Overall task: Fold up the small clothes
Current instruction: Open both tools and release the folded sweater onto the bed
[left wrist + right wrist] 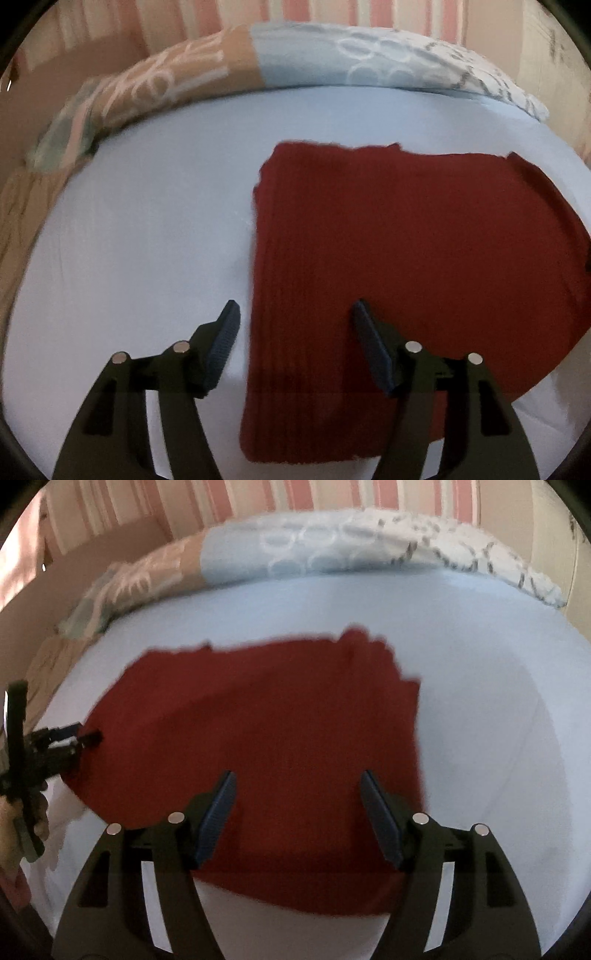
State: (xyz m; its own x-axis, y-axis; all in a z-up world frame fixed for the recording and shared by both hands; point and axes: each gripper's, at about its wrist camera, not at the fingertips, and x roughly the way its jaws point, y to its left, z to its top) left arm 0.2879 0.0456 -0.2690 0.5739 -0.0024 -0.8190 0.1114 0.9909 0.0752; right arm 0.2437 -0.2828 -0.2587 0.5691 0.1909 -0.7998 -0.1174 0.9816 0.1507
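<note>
Left wrist view looks down on a dark red cloth lying flat on a pale blue bed sheet. The left gripper has its fingers spread wide with nothing between them; its left finger hangs over bare sheet, while its right finger hangs over the cloth, so the cloth's left edge runs between the two. The cloth has ragged corners along its far edge. Beyond it a patterned duvet in tan, blue and white is bunched along the far side of the bed, against a wall with pink and cream stripes.

From the right wrist view, the right gripper is also spread wide and holds nothing, both fingers above the near part of the cloth. The cloth's right edge lies just beyond the right finger. At the far left the left gripper shows near the cloth's left edge.
</note>
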